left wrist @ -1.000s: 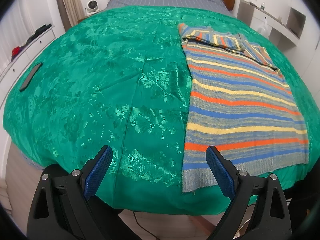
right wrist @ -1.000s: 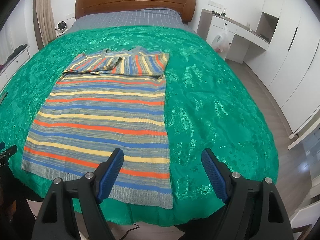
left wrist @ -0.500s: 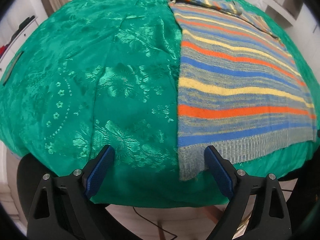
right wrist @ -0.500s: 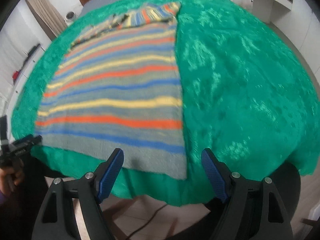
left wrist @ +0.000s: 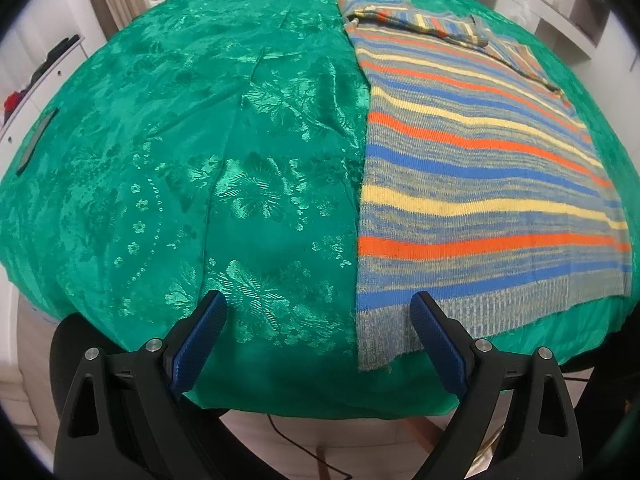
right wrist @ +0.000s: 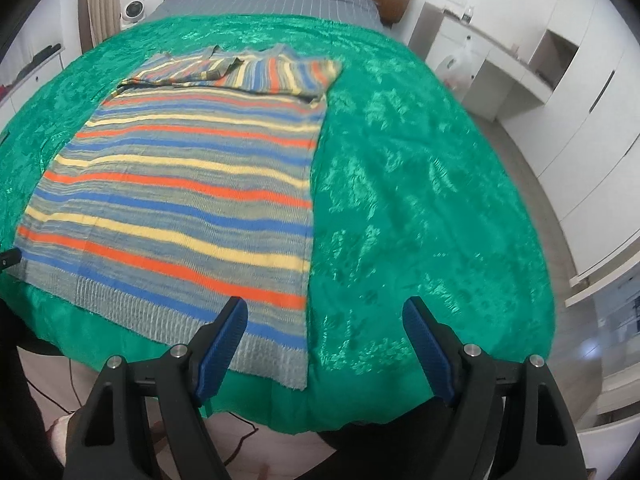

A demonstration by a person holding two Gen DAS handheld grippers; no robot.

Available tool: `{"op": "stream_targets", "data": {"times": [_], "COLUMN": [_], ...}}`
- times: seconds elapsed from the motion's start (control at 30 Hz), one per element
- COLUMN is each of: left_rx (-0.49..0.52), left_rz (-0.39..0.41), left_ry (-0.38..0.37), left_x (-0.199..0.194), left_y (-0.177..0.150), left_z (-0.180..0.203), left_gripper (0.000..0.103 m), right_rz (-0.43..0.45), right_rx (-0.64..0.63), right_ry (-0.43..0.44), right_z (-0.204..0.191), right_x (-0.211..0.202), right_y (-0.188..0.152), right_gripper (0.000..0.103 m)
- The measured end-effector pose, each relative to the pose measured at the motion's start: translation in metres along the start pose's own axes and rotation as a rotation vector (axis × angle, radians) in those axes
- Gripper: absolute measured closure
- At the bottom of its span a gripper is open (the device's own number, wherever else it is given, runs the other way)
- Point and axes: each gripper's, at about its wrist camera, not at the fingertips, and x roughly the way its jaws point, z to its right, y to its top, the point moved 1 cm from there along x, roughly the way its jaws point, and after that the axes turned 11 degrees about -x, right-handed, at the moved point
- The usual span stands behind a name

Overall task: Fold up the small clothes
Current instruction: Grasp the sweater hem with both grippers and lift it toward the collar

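Left wrist view: soft, light striped knit sweater [left wrist: 480,184]; left gripper [left wrist: 318,312], right gripper [right wrist: 324,316] gaping, empty; pinch ribbed hem corners.

A striped knit sweater [right wrist: 188,184] in grey, orange, blue and yellow is lying flat across the left half of the right wrist frame, sleeves folded over its top, ribbed hem hanging nearest the lower edge.

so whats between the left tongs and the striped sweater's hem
Only bare green bedspread, seen in the left wrist view. The open left tongs straddle the near left corner of the striped sweater.
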Motion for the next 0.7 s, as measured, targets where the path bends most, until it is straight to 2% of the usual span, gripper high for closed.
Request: {"op": "stream_targets", "data": {"times": [0.2, 0.33, 0.37, 0.43, 0.53, 0.57, 0.6, 0.63, 0.67, 0.7], "left_rx": [0.005, 0.003, 0.007, 0.013, 0.021, 0.026, 0.032, 0.042, 0.065, 0.086], "left_rz": [-0.005, -0.017, -0.031, -0.046, -0.041, -0.04, -0.041, -0.045, -0.051, -0.059], "left_ry": [0.003, -0.001, -0.011, -0.012, -0.028, -0.029, -0.036, -0.049, -0.054, -0.053], "left_x": [0.002, 0.008, 0.013, 0.022, 0.025, 0.025, 0.024, 0.023, 0.021, 0.021], "left_y": [-0.004, -0.003, -0.003, -0.004, -0.002, -0.002, -0.002, -0.003, -0.006, -0.009], "left_z": [0.001, 0.001, 0.002, 0.004, 0.008, 0.011, 0.013, 0.016, 0.02, 0.024], "left_gripper": [0.009, 0.008, 0.007, 0.006, 0.007, 0.009, 0.018, 0.035, 0.046, 0.074], "right_rz": [0.015, 0.017, 0.016, 0.005, -0.084, -0.089, -0.091, -0.096, -0.098, -0.109], "right_rx": [-0.026, -0.012, 0.006, 0.068, 0.182, 0.195, 0.196, 0.195, 0.198, 0.195], "right_ry": [-0.04, -0.009, 0.036, 0.18, 0.39, 0.418, 0.43, 0.453, 0.476, 0.494], "right_z": [-0.003, -0.001, 0.001, 0.005, 0.006, 0.005, 0.002, 0.0, -0.001, -0.001], "right_x": [-0.006, -0.002, 0.003, 0.022, 0.062, 0.068, 0.073, 0.076, 0.077, 0.077], "right_y": [0.004, 0.004, 0.003, -0.004, -0.019, -0.023, -0.024, -0.026, -0.027, -0.028], "right_gripper": [0.024, 0.023, 0.023, 0.023, 0.023, 0.024, 0.027, 0.04, 0.049, 0.07]}}
